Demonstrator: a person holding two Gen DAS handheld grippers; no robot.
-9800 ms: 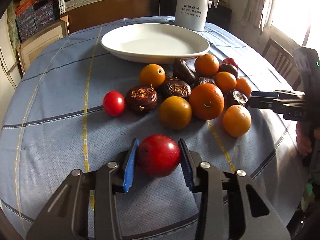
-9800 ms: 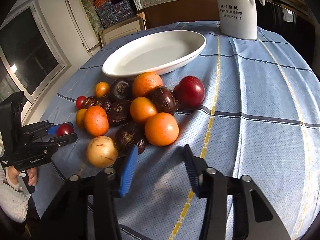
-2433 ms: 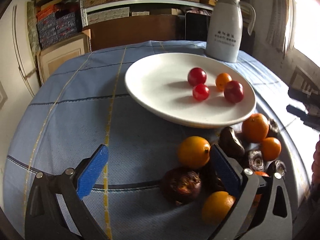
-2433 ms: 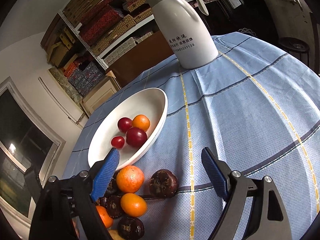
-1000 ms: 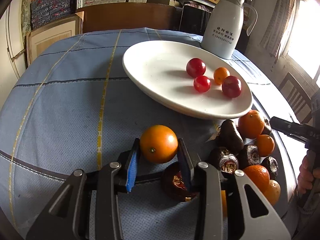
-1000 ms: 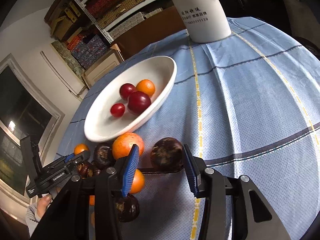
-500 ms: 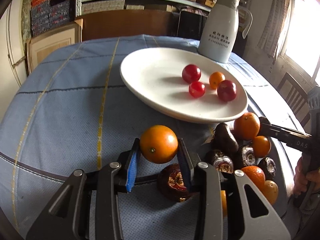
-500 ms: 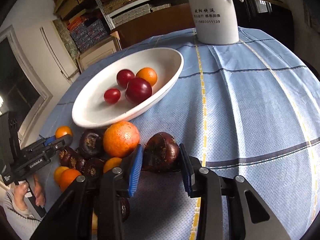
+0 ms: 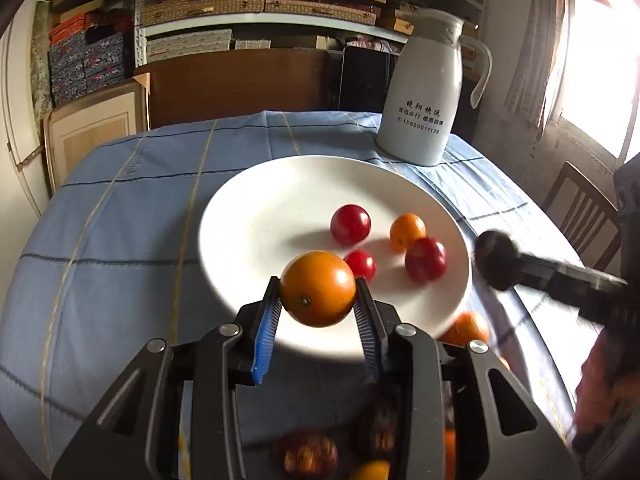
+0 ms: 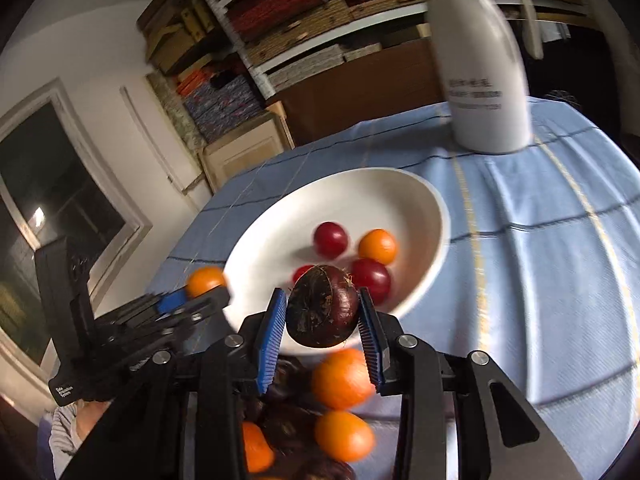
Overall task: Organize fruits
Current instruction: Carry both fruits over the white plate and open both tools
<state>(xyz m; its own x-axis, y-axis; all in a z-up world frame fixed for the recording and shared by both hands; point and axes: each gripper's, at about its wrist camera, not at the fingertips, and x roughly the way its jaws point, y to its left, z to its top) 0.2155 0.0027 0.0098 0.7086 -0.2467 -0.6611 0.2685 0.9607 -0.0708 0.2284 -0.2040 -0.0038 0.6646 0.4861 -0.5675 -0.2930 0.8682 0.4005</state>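
Observation:
My left gripper (image 9: 318,308) is shut on an orange (image 9: 318,288) and holds it above the near rim of the white plate (image 9: 260,216). My right gripper (image 10: 323,320) is shut on a dark purple mangosteen (image 10: 322,312), held over the plate's (image 10: 272,240) near edge. The plate holds two red plums (image 9: 350,224) (image 9: 425,259), a small red fruit (image 9: 361,265) and a small orange (image 9: 407,232). The right gripper with the mangosteen (image 9: 496,258) shows at the right of the left wrist view. The left gripper with the orange (image 10: 205,281) shows at the left of the right wrist view.
A white thermos jug (image 9: 424,92) stands behind the plate on the blue checked tablecloth (image 9: 120,216). Several oranges (image 10: 340,376) and mangosteens (image 9: 308,454) lie on the cloth below the grippers. A wooden chair (image 9: 580,208) stands at the right.
Both grippers have lifted their fruit off the table and moved forward toward the plate. The pile of fruit now lies below and behind the fingers.

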